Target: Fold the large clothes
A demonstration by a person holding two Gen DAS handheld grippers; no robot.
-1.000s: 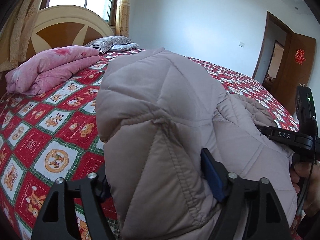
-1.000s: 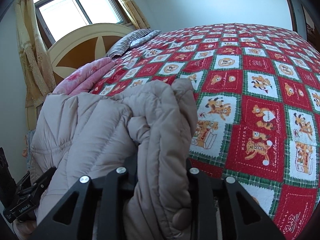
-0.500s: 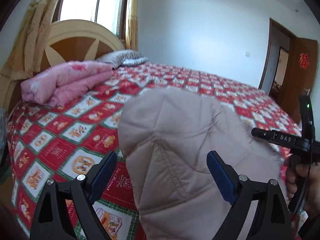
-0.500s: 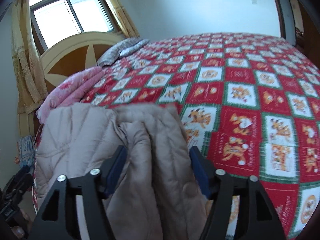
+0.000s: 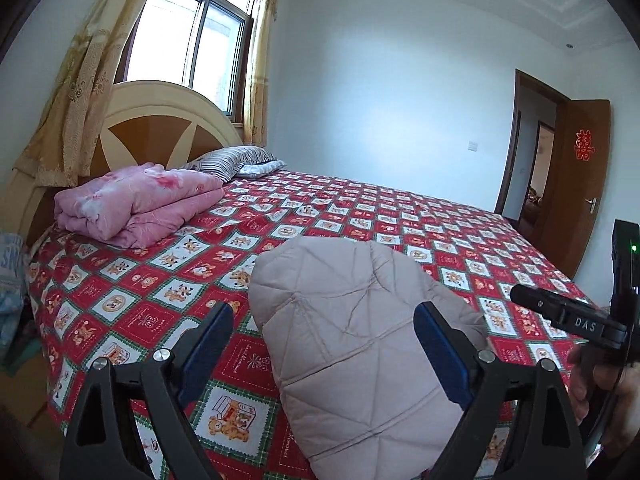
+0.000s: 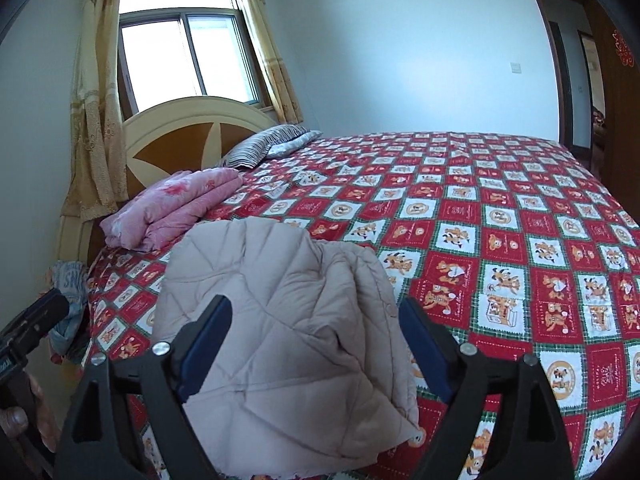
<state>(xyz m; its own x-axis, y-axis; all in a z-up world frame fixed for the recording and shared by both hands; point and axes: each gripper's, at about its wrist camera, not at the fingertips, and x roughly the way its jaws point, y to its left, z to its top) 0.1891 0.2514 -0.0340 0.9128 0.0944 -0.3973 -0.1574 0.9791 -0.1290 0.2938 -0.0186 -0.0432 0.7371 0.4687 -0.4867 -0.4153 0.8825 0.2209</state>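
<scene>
On the near edge of the bed [image 5: 360, 208], lying folded into a puffy bundle: jacket [image 5: 360, 352] (beige, quilted). Hovering over it with jaws spread wide and gripping nothing: left gripper [image 5: 324, 344]. Doing likewise, also wide apart and holding nothing: right gripper [image 6: 312, 336]. Sitting near the headboard [image 5: 160, 120]: pink blanket [image 5: 136, 204], striped pillow [image 5: 236, 162].

Both my grippers are spread wide right now: left gripper [image 5: 322, 346] and right gripper [image 6: 314, 338], neither clamping anything. Right hand [image 5: 600, 390] looks wrapped around its handle, I think.
</scene>
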